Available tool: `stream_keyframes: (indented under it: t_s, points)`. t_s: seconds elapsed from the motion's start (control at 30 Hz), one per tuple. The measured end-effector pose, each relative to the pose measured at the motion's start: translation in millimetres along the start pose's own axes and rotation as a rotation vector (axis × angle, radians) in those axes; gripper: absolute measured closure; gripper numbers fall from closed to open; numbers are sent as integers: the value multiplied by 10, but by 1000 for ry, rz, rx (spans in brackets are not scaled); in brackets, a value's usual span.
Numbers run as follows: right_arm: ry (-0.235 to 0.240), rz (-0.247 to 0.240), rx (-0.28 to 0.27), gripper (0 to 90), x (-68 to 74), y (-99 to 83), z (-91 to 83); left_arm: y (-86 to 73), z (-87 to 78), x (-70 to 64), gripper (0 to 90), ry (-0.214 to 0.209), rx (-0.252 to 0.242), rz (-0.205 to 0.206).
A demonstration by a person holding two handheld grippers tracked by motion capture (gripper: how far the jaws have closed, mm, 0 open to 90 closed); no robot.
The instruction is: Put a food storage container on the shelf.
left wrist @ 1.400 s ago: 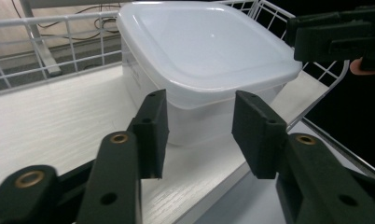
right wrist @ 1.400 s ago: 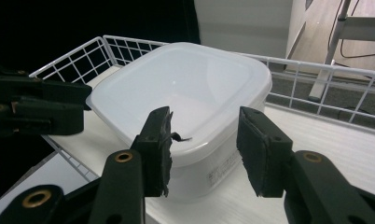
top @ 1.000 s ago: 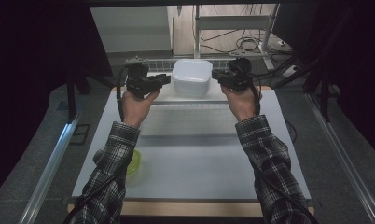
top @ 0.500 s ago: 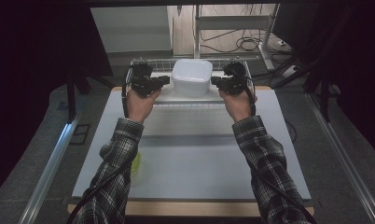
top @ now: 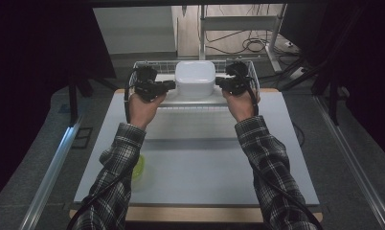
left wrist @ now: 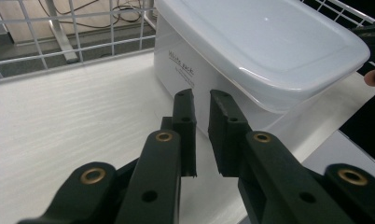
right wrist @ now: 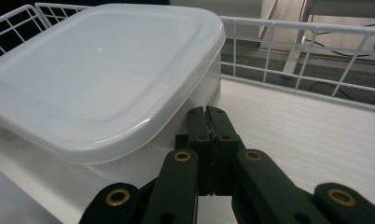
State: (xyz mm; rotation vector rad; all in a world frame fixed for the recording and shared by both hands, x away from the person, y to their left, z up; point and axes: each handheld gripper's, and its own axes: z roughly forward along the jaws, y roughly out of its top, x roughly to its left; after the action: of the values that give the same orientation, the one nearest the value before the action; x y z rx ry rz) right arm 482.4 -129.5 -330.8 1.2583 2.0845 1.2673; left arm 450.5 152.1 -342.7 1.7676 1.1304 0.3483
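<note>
**Grippers closing in on the white box from both sides**

Since the earlier frames both grippers have been brought inward and a bit farther up the table, so the white lidded container (top: 195,79) is now flanked tightly. The left gripper (top: 169,85) is seen at the box's 9 o'clock and the right gripper (top: 220,82) at its 3 o'clock in the high view, each just beside a side wall. Whether contact has been made can't be told from up there.

The box itself is parked in the wire basket (top: 252,79) at the table's 12 o'clock edge, lid on, upright.

In the left gripper view the jaws are parted by a narrow gap, nothing between them, with the container (left wrist: 251,51) close ahead toward 1 o'clock. In the right gripper view the jaws are pressed together on nothing, tips tucked just under the lid's rim (right wrist: 176,126) at about 10 o'clock.

So no pinch grasp is set up here. It's judged that the box is meant to be squeezed between the two tools and lifted out of the basket, or nudged. A yellow-green item (top: 139,167) is left near the left sleeve at 7 o'clock, untouched.
</note>
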Motion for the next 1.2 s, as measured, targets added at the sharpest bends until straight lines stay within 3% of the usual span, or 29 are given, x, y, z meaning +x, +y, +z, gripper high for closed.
stream_keyframes:
  t_s: [0.23, 0.47, 0.57, 0.73, 1.03, 1.2]
  points:
    - [2, -50, -23, 839, 22, -41, -120, -60, -96, -3, 774, 20, -3, 42]
    - [13, -99, -50, 680, 6, -137, -358, -171, -245, -32, 569, 15, -33, 61]
    - [18, -96, -53, 638, -14, -165, -394, -199, -289, -56, 528, 12, -45, 69]
    - [58, -97, -56, 517, -50, -283, -490, -276, -368, -104, 382, -32, -55, 79]
    - [112, -135, -41, 404, 35, -454, -593, -465, -495, -183, 263, -74, -64, 110]
    - [142, -177, -32, 343, 118, -552, -669, -581, -525, -235, 258, -108, -39, 111]
